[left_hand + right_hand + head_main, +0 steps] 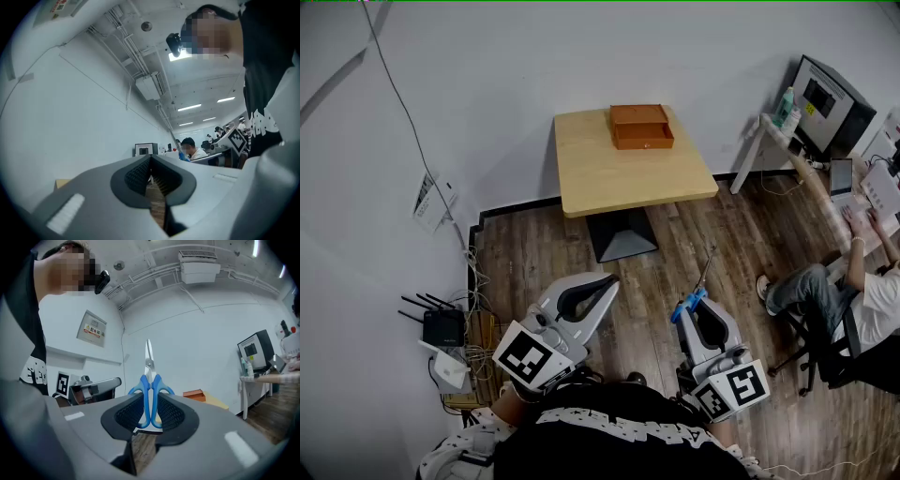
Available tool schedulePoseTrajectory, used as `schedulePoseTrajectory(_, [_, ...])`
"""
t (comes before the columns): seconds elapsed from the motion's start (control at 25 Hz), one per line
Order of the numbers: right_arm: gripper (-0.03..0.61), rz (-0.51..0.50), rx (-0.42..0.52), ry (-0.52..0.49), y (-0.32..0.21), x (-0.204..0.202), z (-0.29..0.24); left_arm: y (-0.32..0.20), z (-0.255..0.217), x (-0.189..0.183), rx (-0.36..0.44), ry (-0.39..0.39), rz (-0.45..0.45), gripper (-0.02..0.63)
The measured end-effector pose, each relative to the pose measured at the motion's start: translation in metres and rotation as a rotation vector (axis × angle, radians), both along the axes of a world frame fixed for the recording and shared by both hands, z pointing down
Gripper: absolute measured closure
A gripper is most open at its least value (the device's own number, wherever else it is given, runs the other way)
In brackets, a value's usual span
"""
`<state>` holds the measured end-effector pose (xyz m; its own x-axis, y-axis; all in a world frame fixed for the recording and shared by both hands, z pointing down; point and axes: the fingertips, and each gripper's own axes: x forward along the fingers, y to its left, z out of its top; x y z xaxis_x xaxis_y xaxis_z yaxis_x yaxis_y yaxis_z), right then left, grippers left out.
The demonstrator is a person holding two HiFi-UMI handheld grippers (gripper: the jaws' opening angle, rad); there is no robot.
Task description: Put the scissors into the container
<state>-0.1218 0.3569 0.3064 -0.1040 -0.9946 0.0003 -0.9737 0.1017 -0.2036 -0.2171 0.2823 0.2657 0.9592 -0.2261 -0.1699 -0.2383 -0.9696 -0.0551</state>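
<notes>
**Item 1, scissors**: blue handles clamped between the jaws of the right gripper, blades closed and free beyond the tips. In the head view the long axis runs toward 12 to 1 o'clock, points leading away from the person

**Item 2, container**: shallow orange-brown box at the far edge of the light wooden table. In the head view it lies at about 11 o'clock from the right gripper, well apart, with bare wood floor between. In the right gripper view it sits at 3 o'clock of the handles, so the blades do not point at it

**Item 3, left gripper**: tips together, nothing between the pads. The container lies at about 12 to 1 o'clock from it

**Note:** both grippers are about equally far from the container. The loaded right one likely has to travel forward and swing slightly left, then tip the blades down over the box
</notes>
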Motion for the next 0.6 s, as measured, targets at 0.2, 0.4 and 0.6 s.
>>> schedulePoseTrajectory(0.2, [0.472,-0.019,0.016,0.003,0.003,0.001,-0.002,0.007,0.000,0.001,0.011,0.003,-0.002,0.612])
schedulePoseTrajectory(0.4, [0.471,-0.047,0.015,0.015,0.009,0.004,0.000,0.013,0.001,0.003,0.002,0.005,-0.033,0.612])
schedulePoseTrajectory(0.6, [0.472,-0.060,0.021,-0.003,0.018,0.020,-0.001,0.027,-0.001,0.015,0.021,0.003,-0.046,0.612])
